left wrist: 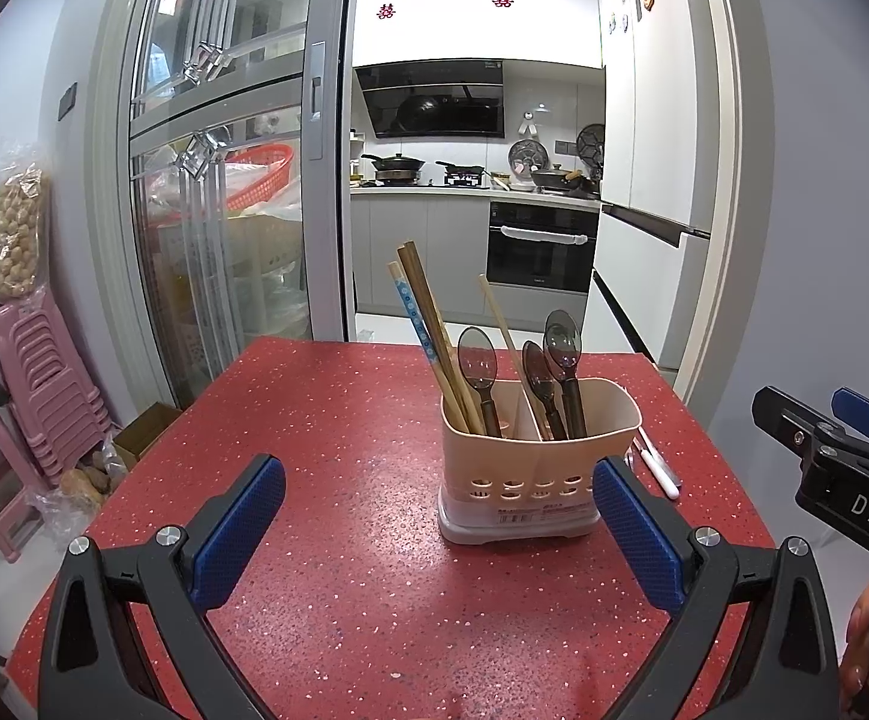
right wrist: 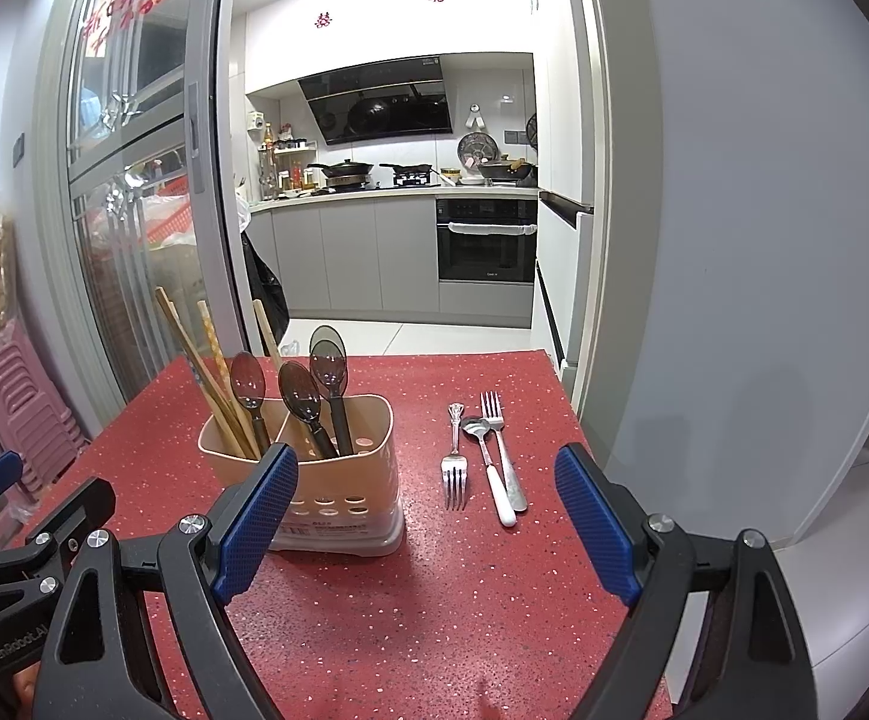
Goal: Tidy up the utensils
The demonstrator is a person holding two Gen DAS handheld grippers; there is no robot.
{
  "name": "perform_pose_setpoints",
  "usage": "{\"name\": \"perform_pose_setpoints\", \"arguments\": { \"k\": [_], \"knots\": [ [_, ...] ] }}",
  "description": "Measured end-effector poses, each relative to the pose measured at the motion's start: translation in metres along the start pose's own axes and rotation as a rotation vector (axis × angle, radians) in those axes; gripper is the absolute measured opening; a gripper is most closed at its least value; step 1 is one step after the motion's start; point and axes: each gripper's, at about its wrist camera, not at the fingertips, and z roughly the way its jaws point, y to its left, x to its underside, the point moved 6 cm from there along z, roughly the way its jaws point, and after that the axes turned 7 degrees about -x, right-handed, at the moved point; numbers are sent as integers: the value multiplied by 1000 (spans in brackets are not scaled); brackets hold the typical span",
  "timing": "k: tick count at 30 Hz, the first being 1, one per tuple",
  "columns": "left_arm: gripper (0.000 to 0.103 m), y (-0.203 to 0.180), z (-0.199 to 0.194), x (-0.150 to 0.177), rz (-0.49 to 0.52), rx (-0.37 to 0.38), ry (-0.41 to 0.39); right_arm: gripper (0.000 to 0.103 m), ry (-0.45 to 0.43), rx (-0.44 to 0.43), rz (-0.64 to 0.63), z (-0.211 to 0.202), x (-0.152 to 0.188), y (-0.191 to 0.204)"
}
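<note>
A beige utensil holder (left wrist: 539, 468) (right wrist: 338, 480) stands on the red table (left wrist: 344, 510) (right wrist: 464, 600). It holds chopsticks (left wrist: 428, 330) (right wrist: 206, 372) and several dark plastic spoons (left wrist: 561, 348) (right wrist: 326, 360). To its right lie two metal forks (right wrist: 453, 468) (right wrist: 503, 450) and a white-handled spoon (right wrist: 488, 468) flat on the table. My left gripper (left wrist: 434, 528) is open and empty, just in front of the holder. My right gripper (right wrist: 428, 516) is open and empty, in front of the loose forks and spoon. The white handle (left wrist: 662, 474) shows behind the holder in the left wrist view.
A glass sliding door (left wrist: 224, 180) stands left of the table. Pink stools (left wrist: 32, 372) and a bag of nuts (left wrist: 14, 228) are at the far left. A kitchen doorway (right wrist: 404, 210) lies beyond the table's far edge. A white wall (right wrist: 764, 240) is on the right.
</note>
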Motion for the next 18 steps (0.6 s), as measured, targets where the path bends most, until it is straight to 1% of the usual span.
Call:
{"name": "perform_pose_setpoints", "arguments": {
  "k": [18],
  "knots": [
    [103, 0, 0, 0, 0, -1, 1, 90, -2, 0, 0, -2, -2, 0]
  ]
}}
